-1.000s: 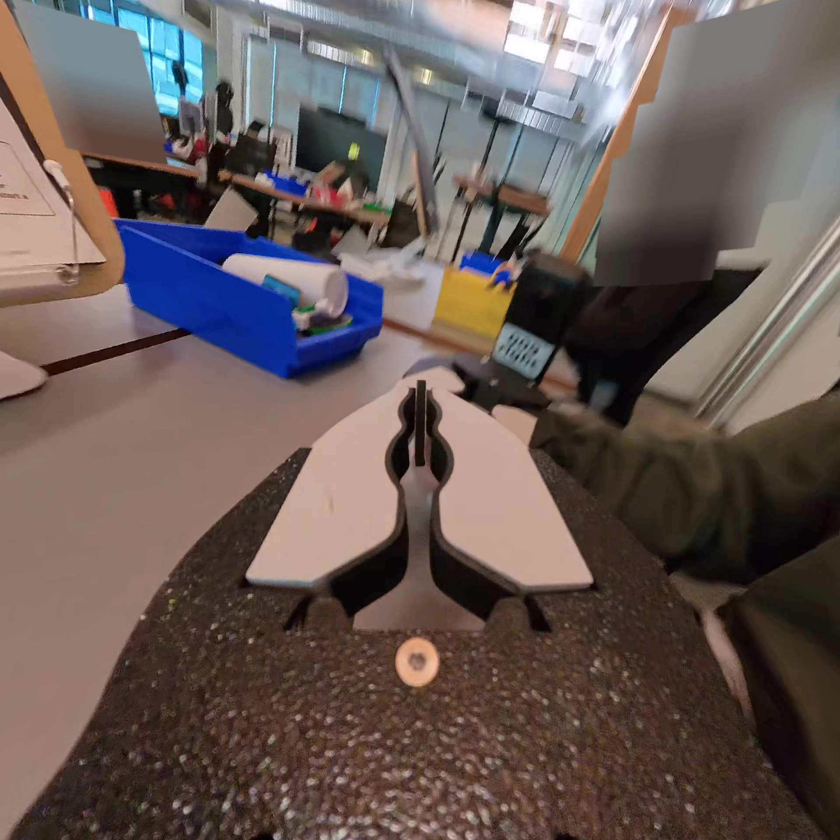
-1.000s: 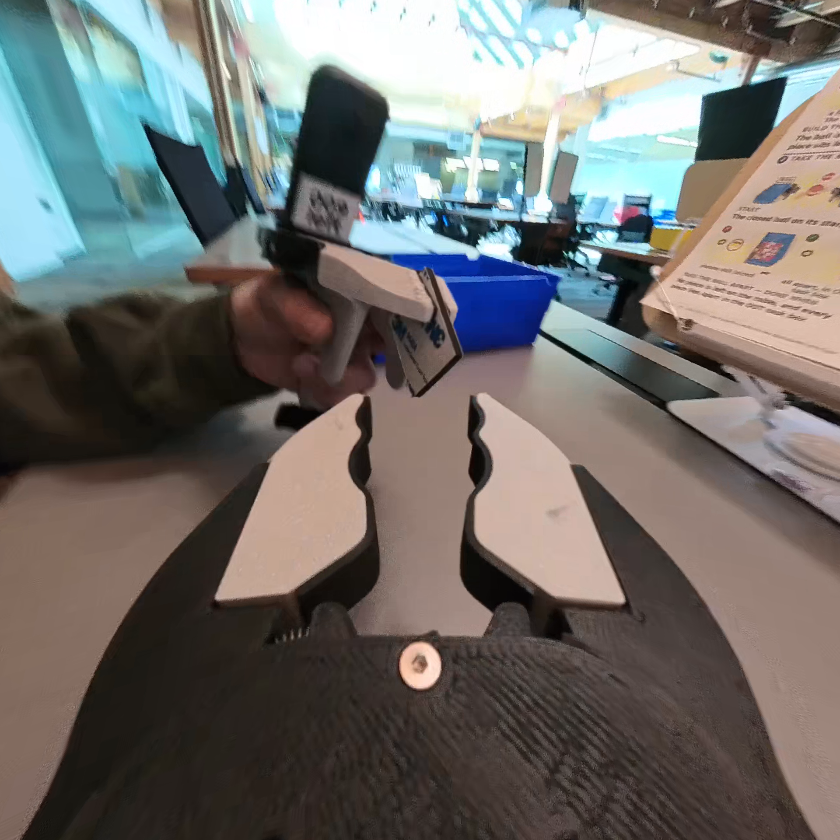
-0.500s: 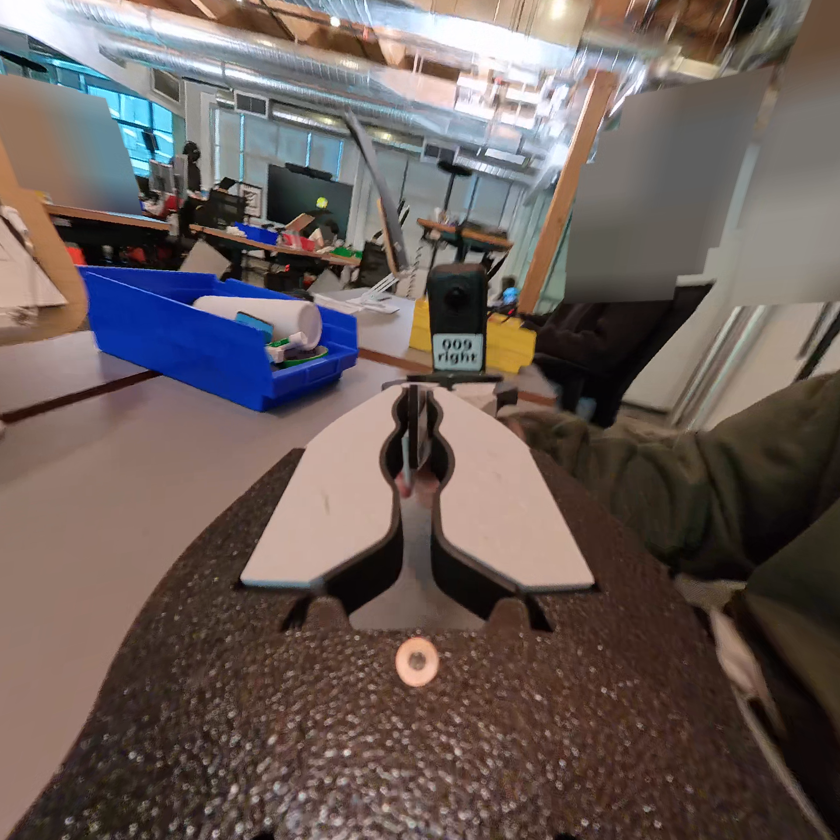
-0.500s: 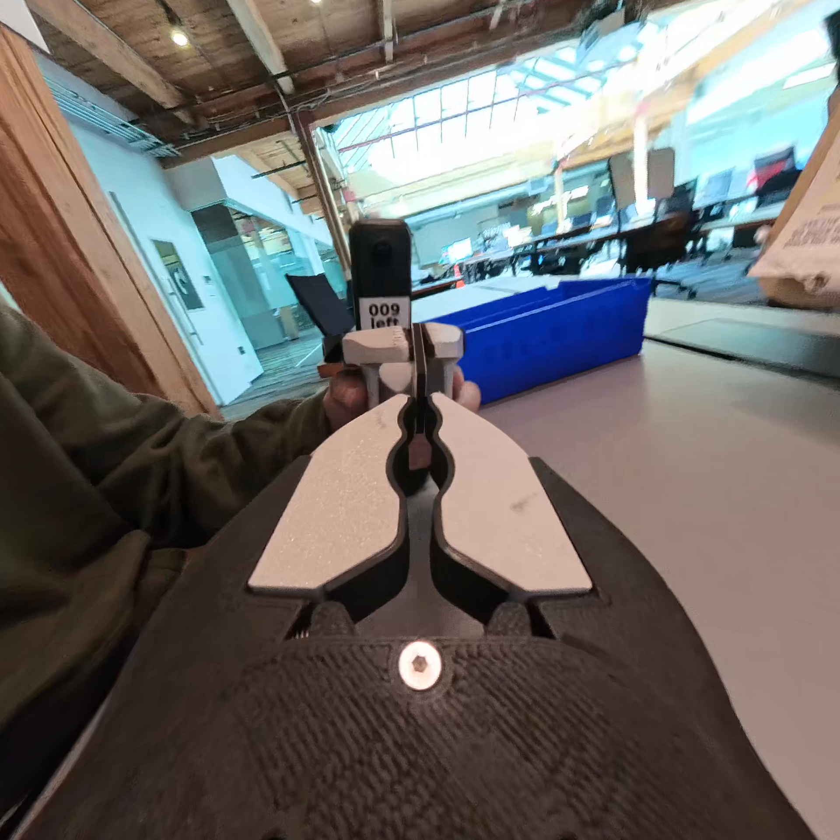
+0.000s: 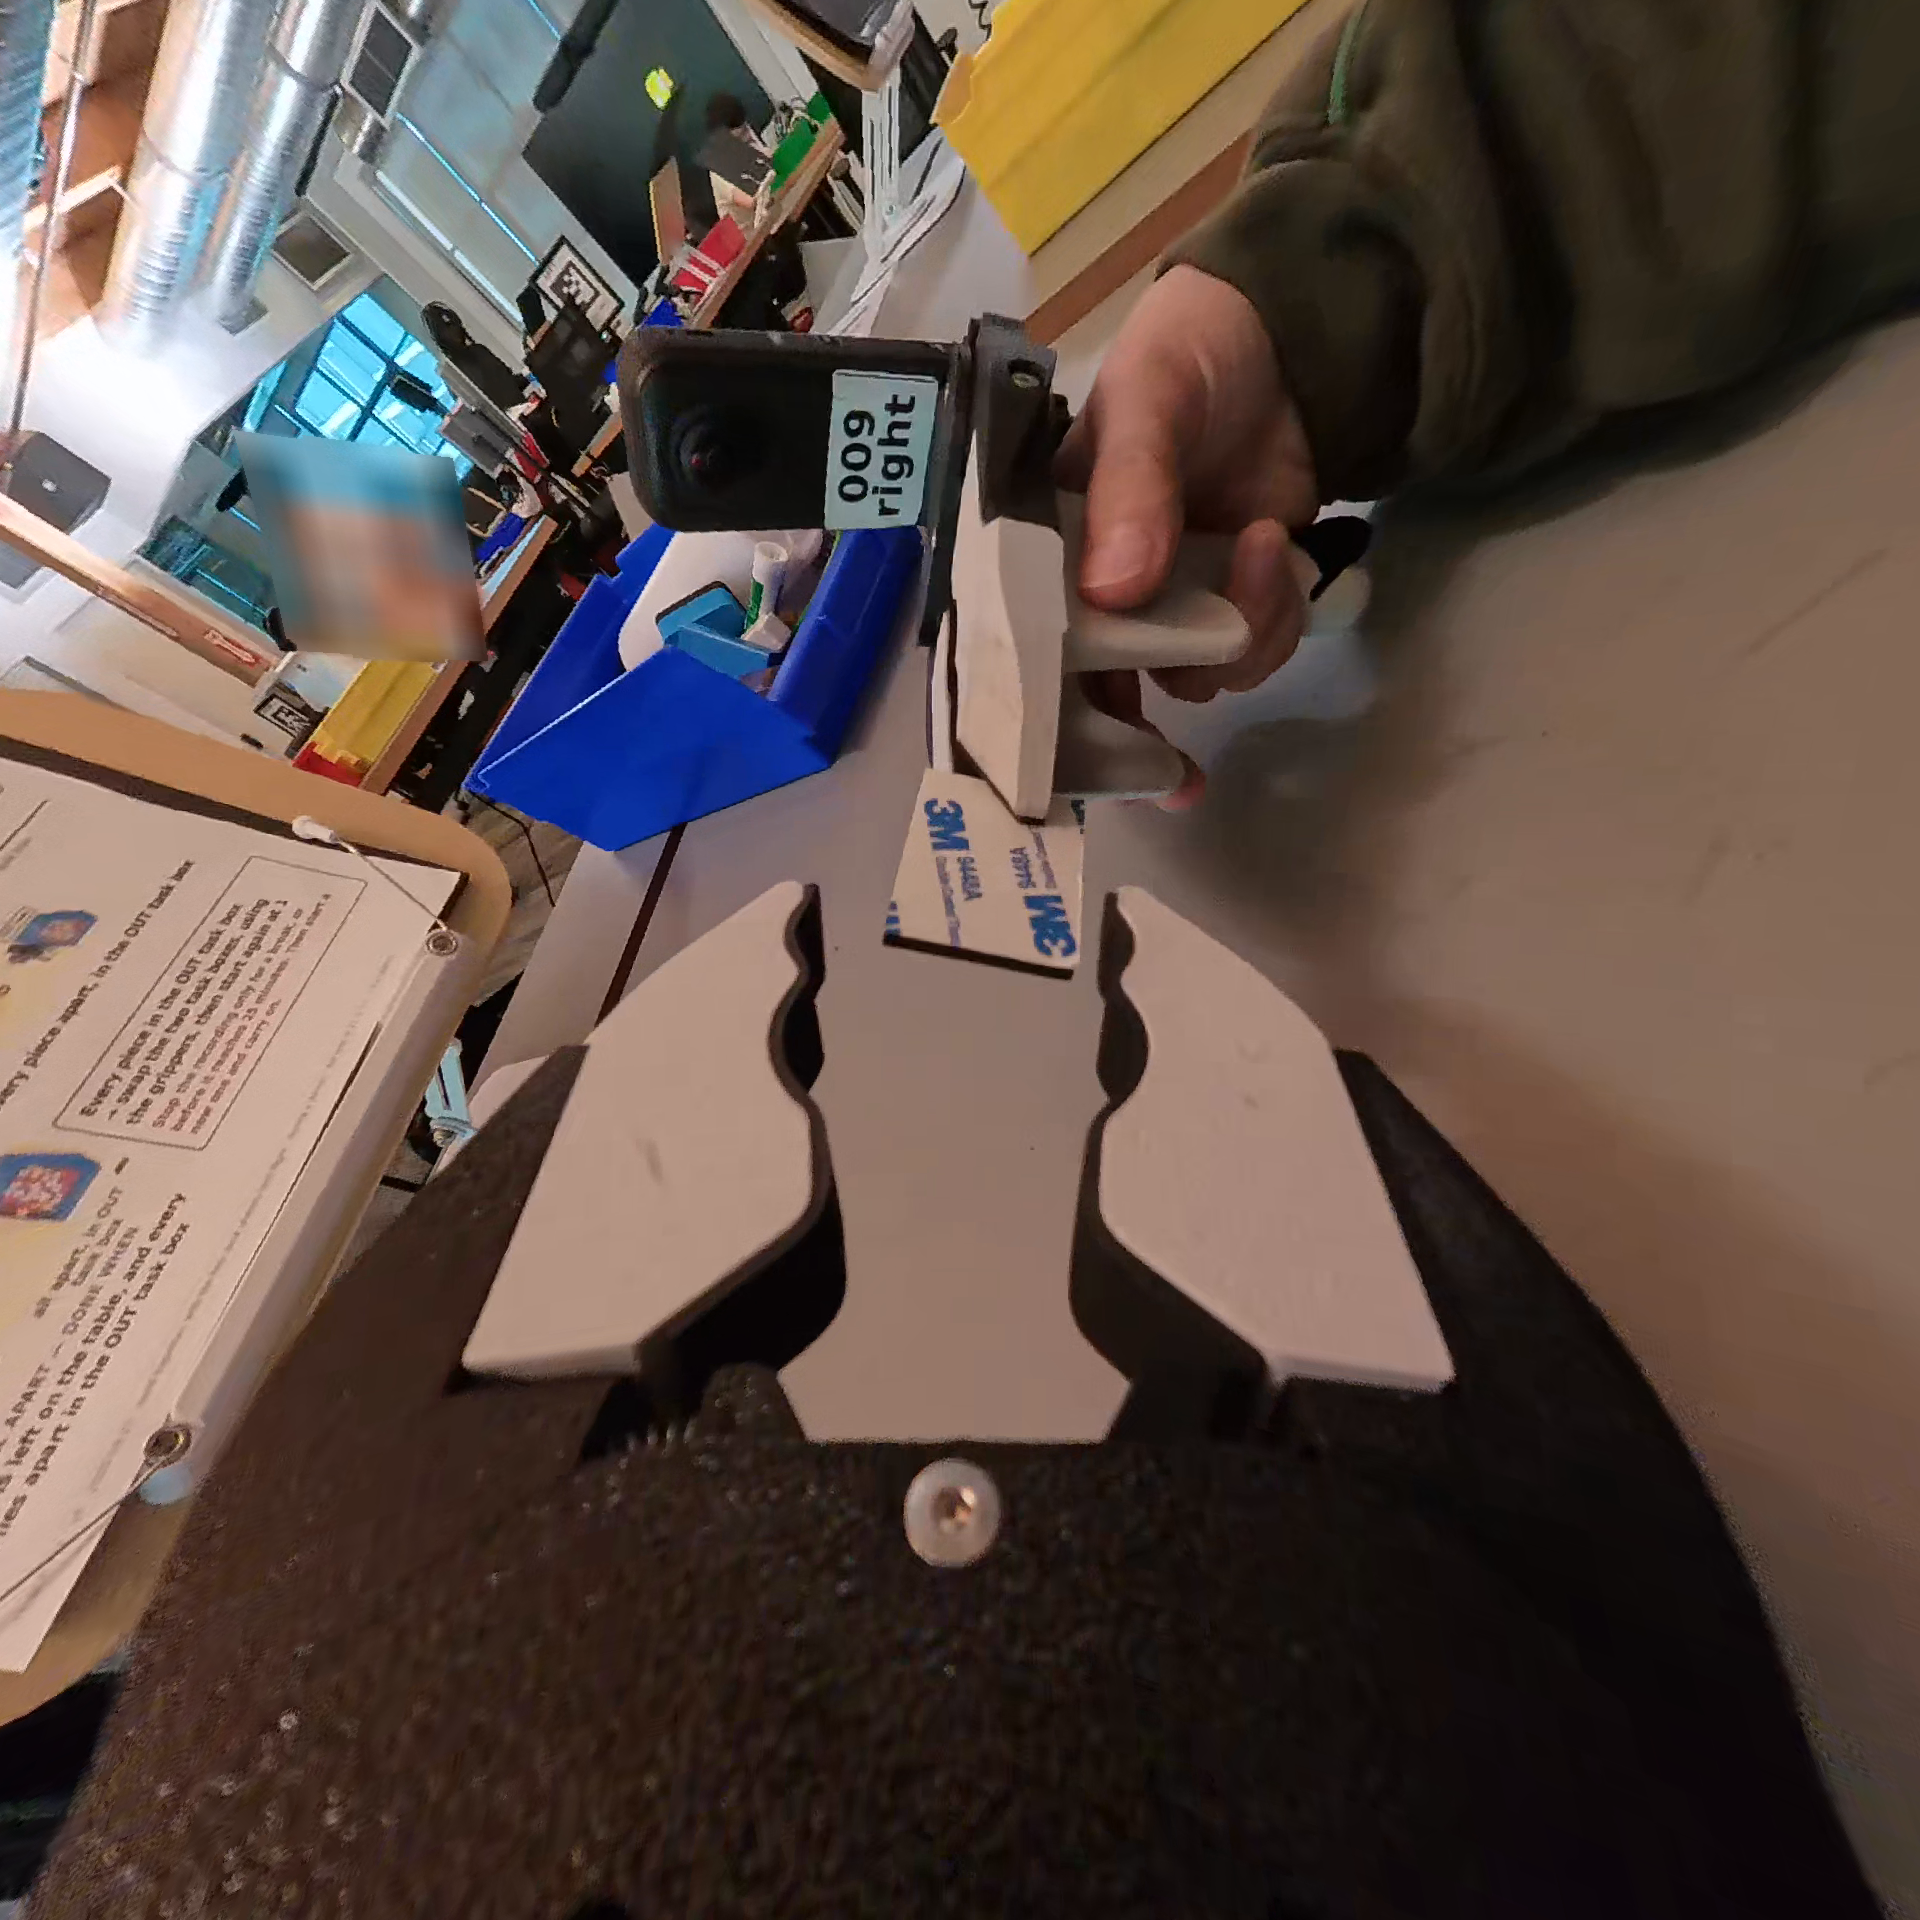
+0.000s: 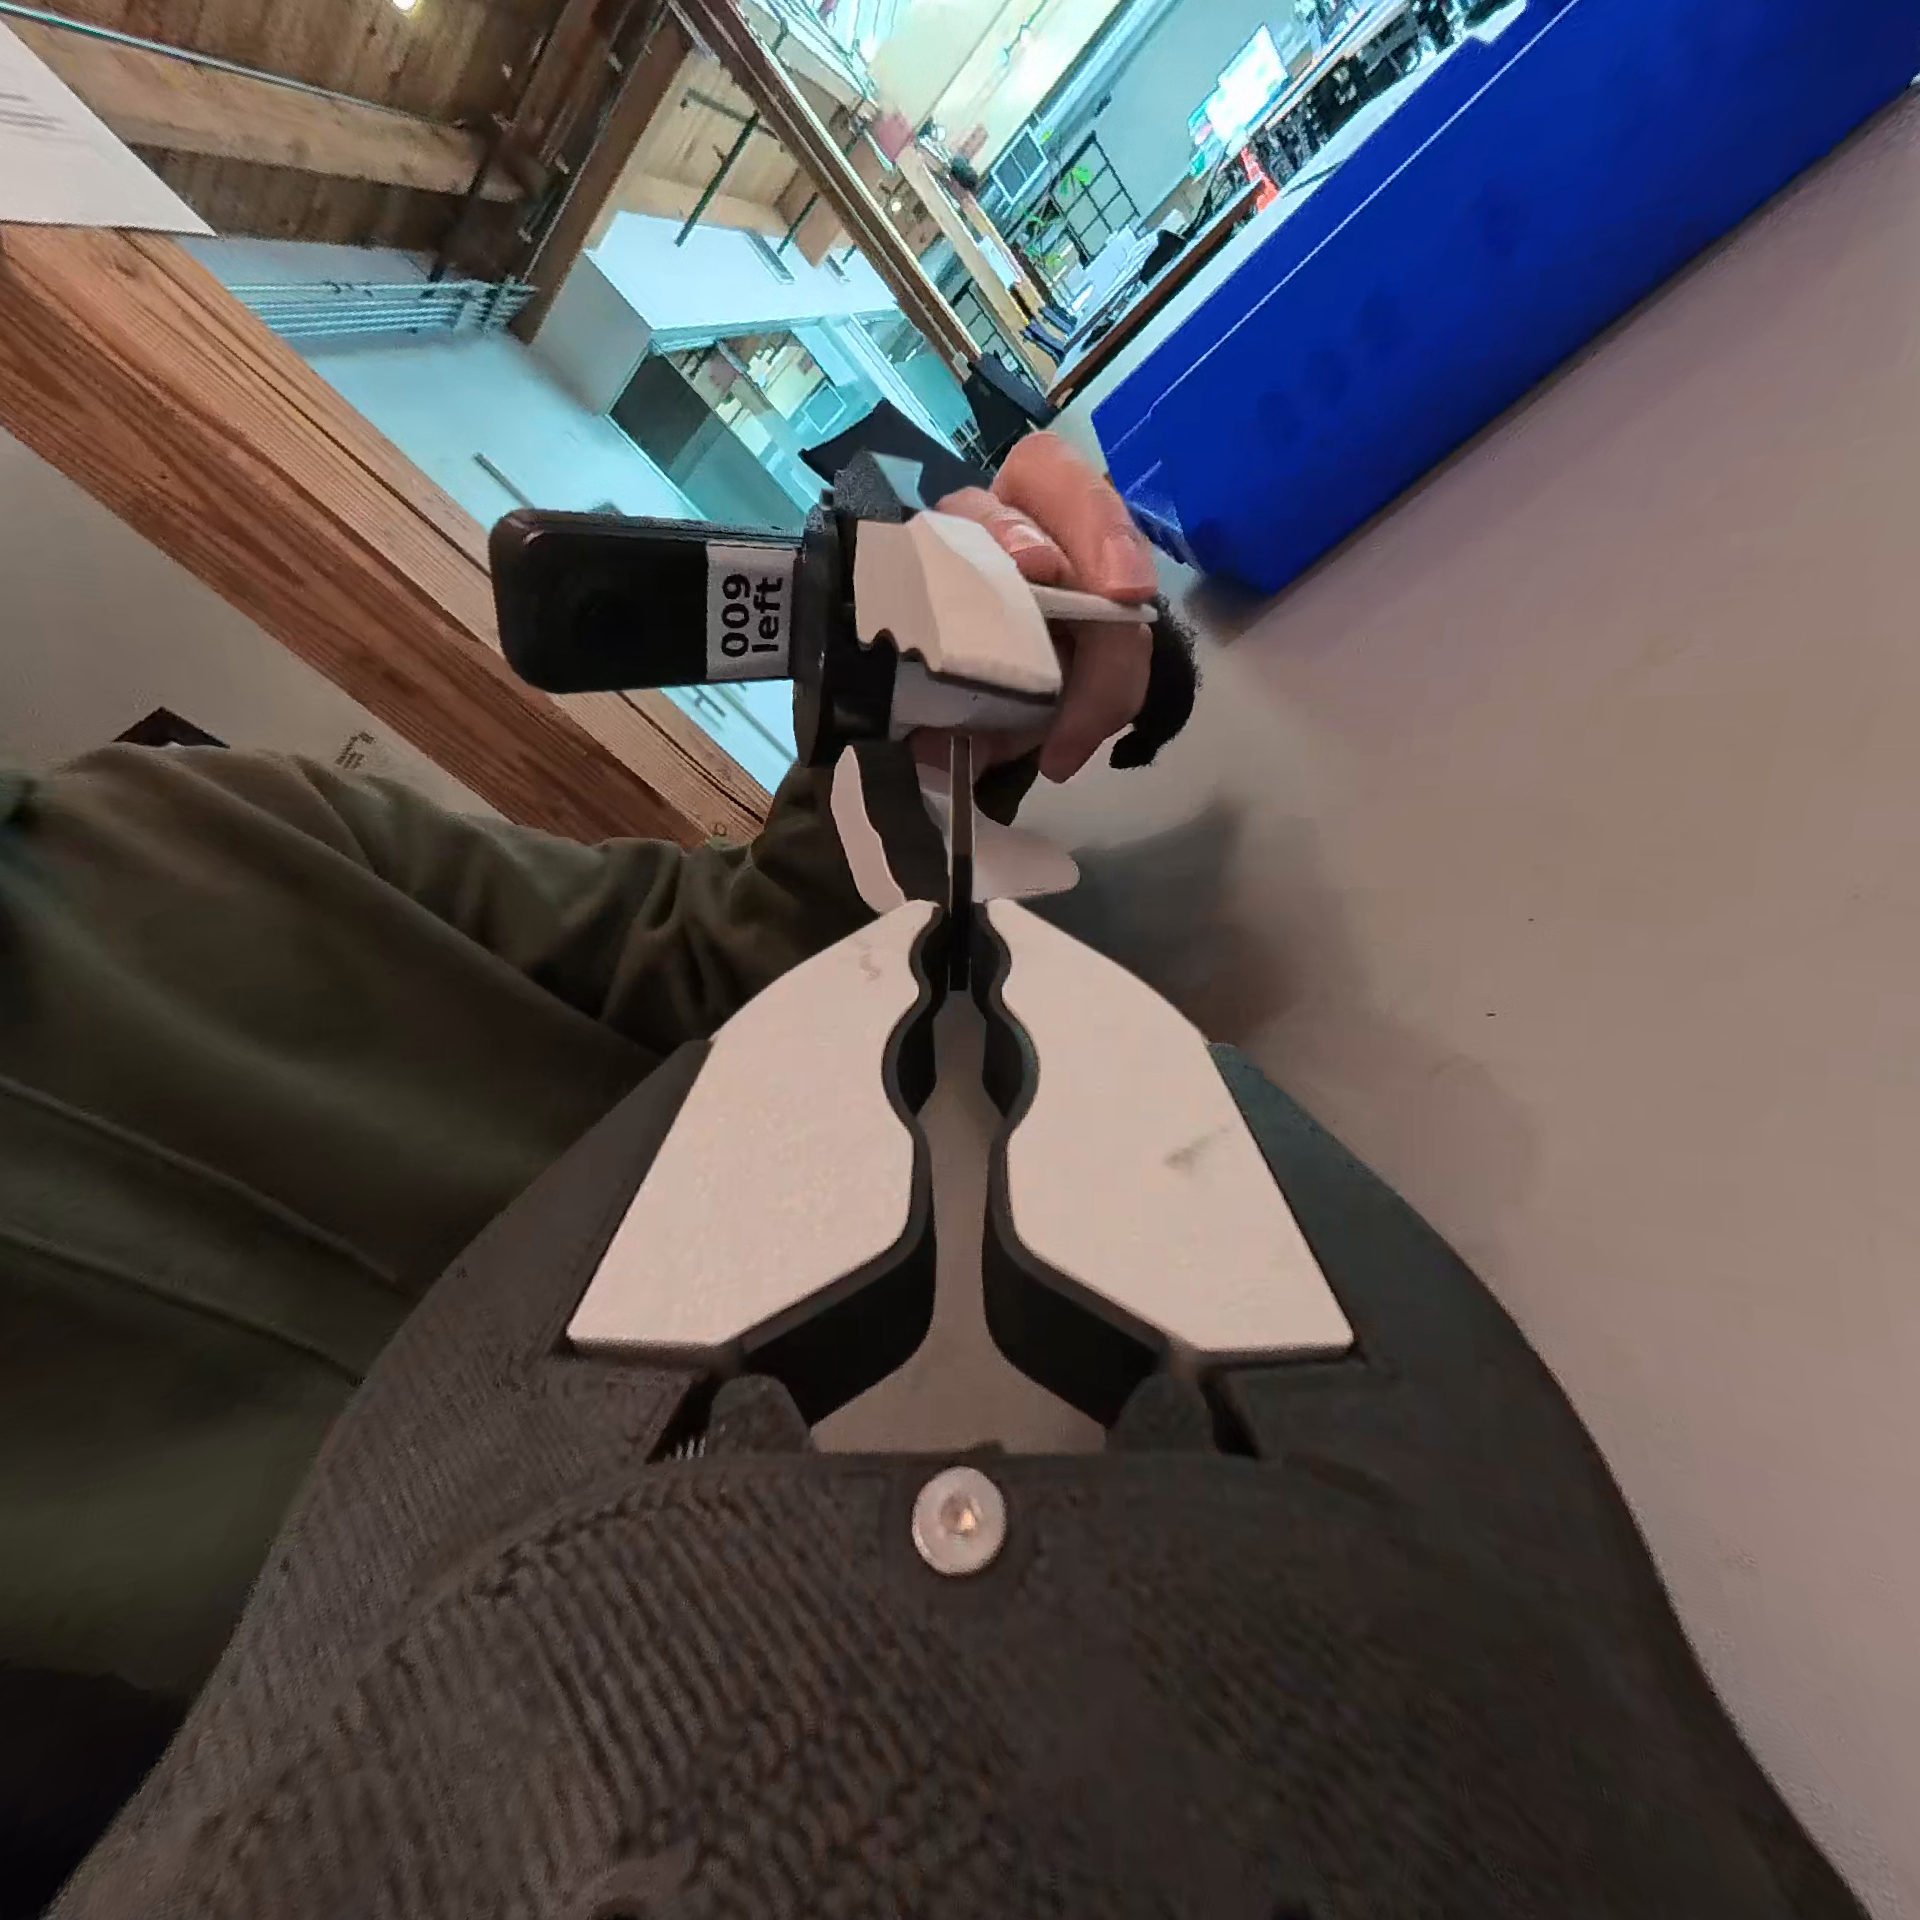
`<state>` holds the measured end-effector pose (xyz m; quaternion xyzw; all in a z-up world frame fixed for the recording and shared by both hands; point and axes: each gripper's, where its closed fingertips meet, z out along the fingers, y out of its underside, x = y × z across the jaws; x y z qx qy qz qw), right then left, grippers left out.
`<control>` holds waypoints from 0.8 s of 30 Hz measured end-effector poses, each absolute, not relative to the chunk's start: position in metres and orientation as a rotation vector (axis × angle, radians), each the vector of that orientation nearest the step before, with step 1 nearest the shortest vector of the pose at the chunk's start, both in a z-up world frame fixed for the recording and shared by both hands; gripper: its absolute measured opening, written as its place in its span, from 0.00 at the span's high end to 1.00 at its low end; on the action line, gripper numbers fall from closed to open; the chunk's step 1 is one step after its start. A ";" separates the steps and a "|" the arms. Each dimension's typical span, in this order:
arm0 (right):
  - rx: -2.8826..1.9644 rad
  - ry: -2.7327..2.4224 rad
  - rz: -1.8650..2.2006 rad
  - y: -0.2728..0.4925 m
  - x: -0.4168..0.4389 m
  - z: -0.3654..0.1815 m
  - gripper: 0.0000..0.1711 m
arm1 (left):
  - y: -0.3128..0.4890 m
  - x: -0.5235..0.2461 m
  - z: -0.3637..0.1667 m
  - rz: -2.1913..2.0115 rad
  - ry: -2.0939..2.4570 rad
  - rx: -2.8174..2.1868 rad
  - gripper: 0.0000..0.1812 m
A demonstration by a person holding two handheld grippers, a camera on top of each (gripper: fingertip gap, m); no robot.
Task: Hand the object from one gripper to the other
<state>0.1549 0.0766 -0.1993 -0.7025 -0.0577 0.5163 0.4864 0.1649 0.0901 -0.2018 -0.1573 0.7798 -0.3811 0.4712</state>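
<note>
Right gripper [image 6: 961, 920] I am clamping on the flat pad [image 5: 987, 883]; left gripper [image 5: 961, 914] is gaping, fingers apart around it.

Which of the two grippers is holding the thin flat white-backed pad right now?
The right gripper: shut on the thin flat white-backed pad, edge-on between its tips. The left gripper is open, empty.

A thin flat card [image 6: 958, 831] is being pinched edge-on between the closed tips of the right gripper [image 6: 961, 935]. Just beyond it, the left gripper [image 6: 961, 665] is being held by a hand [image 6: 1081, 582] with its fingers spread apart. A blue bin [image 6: 1507, 291] is being seen behind on the grey table [image 6: 1558, 831].
</note>
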 end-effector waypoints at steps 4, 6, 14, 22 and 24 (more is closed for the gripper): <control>-1.691 -0.131 1.282 0.076 0.155 -0.198 0.98 | 0.087 0.163 -0.201 -0.938 1.916 -0.347 0.81; -1.692 -0.138 1.285 0.076 0.154 -0.199 0.98 | 0.087 0.162 -0.202 -0.947 1.928 -0.350 0.81; -1.547 -0.357 0.587 0.088 0.173 -0.178 0.66 | 0.099 0.161 -0.189 -1.375 1.909 -0.767 0.81; -1.444 -0.575 0.303 0.088 0.156 -0.175 0.74 | 0.092 0.155 -0.190 -1.541 1.939 -0.818 0.81; -1.462 -0.582 0.341 0.089 0.152 -0.179 0.75 | 0.089 0.155 -0.190 -1.551 1.938 -0.809 0.81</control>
